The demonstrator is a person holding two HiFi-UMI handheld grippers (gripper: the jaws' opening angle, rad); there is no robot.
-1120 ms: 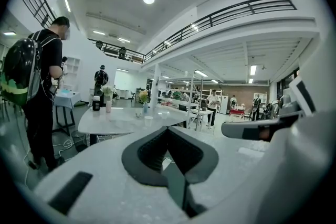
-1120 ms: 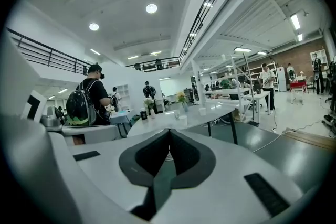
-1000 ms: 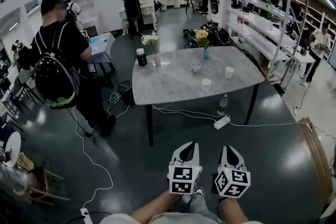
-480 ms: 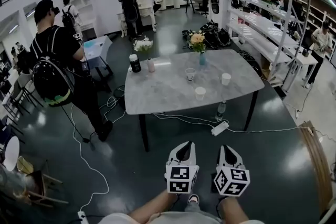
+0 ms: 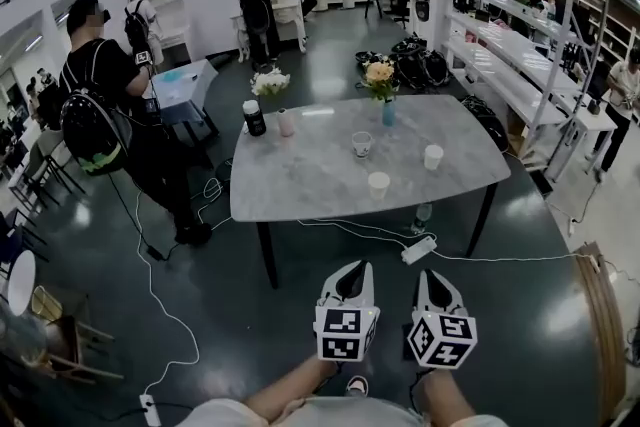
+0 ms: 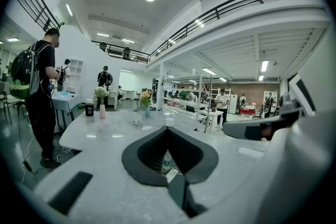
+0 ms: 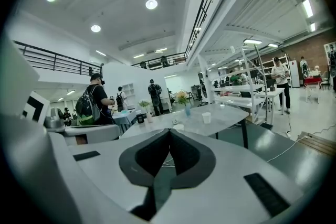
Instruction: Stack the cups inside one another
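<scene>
Left gripper [image 6: 168, 129]: jaws shut, tips meeting, nothing held.
Right gripper [image 7: 169, 131]: jaws shut likewise, empty.

Head view only: both grippers side by side, low in the frame, over dark floor [image 5: 250, 315], pointing toward the table [image 5: 300, 180] and well short of its near edge.

Cups, three, all upright on the table, each apart from the others, none inside another:
- patterned cup [image 5: 362, 145], toward the middle, farthest of the three;
- near white cup [image 5: 378, 185], close to the near edge;
- right white cup [image 5: 433, 157], further right.
All well ahead of both pairs of jaws, none between them.

Left gripper view only: table top almost edge-on; bottle [image 6: 166, 159] and power strip [image 6: 171, 174] on the floor under the table, framed in the notch behind the shut tips; railed gallery [image 6: 236, 5] overhead; right gripper at the right edge.

Right gripper view only: near white cup just above the jaw tips in the frame, right white cup off to the right of them; left gripper at the left edge.

Also on the table, far side: yellow flowers [image 5: 380, 72], white flowers [image 5: 270, 83], dark jar [image 5: 254, 118].
Left of the table: person with backpack [image 5: 100, 105], standing.
</scene>
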